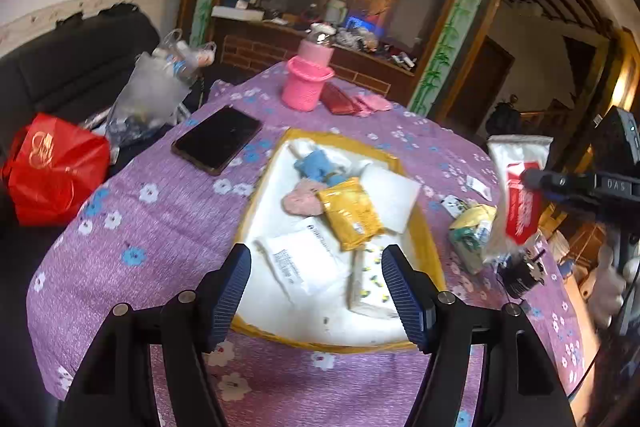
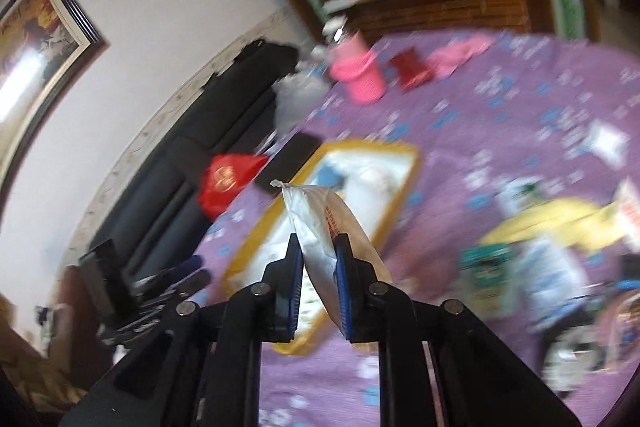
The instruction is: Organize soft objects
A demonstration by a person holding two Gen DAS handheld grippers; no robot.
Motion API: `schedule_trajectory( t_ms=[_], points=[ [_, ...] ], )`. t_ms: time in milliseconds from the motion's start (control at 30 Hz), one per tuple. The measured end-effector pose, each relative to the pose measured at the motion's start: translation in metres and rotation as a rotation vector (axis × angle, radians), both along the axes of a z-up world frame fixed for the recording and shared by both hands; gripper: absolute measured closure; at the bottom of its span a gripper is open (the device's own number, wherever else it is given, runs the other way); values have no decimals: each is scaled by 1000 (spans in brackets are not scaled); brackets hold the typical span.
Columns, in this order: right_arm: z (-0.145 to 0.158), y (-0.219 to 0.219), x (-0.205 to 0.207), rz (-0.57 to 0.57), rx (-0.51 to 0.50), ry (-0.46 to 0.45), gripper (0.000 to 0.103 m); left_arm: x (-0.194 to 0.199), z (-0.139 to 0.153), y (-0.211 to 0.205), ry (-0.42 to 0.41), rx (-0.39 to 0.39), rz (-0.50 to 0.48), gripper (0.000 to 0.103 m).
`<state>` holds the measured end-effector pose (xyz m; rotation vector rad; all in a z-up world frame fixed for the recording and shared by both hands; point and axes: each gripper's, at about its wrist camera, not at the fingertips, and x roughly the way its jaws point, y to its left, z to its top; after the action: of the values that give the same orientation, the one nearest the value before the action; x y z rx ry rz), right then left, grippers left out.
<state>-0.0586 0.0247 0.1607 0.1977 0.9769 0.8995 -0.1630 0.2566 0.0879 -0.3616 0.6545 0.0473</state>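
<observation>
A yellow-rimmed tray (image 1: 432, 247) with a white lining lies on the purple flowered tablecloth (image 1: 168, 227). In it are a blue plush (image 1: 316, 165), a pink plush (image 1: 300, 199), a yellow packet (image 1: 352, 213), a white packet (image 1: 300, 259) and a patterned tissue pack (image 1: 370, 285). My left gripper (image 1: 316, 291) hovers open over the tray's near end with nothing between its fingers. My right gripper (image 2: 318, 267) is shut on a white and red tissue packet (image 2: 320, 223), held up in the air; the left wrist view shows that packet (image 1: 520, 187) at the right, above the table.
A black phone (image 1: 218, 139), a pink cup (image 1: 306, 79) and red and pink pouches (image 1: 352, 101) lie farther back. Yellow and green packets (image 1: 472, 231) and a small black device (image 1: 522, 271) sit right of the tray. A red bag (image 1: 56, 167) rests on the dark sofa at left.
</observation>
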Motion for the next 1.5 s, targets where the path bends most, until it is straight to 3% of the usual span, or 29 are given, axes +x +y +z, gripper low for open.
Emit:
schedule_trajectory(
  t_ms=[200,467,667,767,867,967,1033,1100,1200,1300,1500],
  points=[
    [-57,74,12,116,119,260,88,2,-7,14,-2,-38,21,32],
    [-123,144,25,133,129,493,88,-7,-12,35,-1,-56,47,32],
    [-139,158,34,77,13,469,87,-7,-19,46,9,-75,57,32],
    [-140,173,27,122,-24,446,75,-4,-21,46,16,-83,50,32],
    [-124,170,19,118,-72,339,72,-3,-18,39,11,-71,23,32],
    [-93,145,12,92,-66,210,72,-1,-12,33,-14,-52,-9,28],
    [-67,112,5,57,-36,129,66,4,-9,24,-24,-47,-39,28],
    [-45,69,-3,-15,-17,43,50,11,-6,11,-16,-39,-74,28],
    [-25,5,-14,-122,-18,-51,45,19,1,-20,-16,-11,-149,28],
    [-19,-59,-21,-238,-47,-92,41,25,5,-54,-11,19,-228,28],
    [-25,-181,-19,-476,-53,-89,40,38,3,-106,44,51,-346,28]
  ],
)
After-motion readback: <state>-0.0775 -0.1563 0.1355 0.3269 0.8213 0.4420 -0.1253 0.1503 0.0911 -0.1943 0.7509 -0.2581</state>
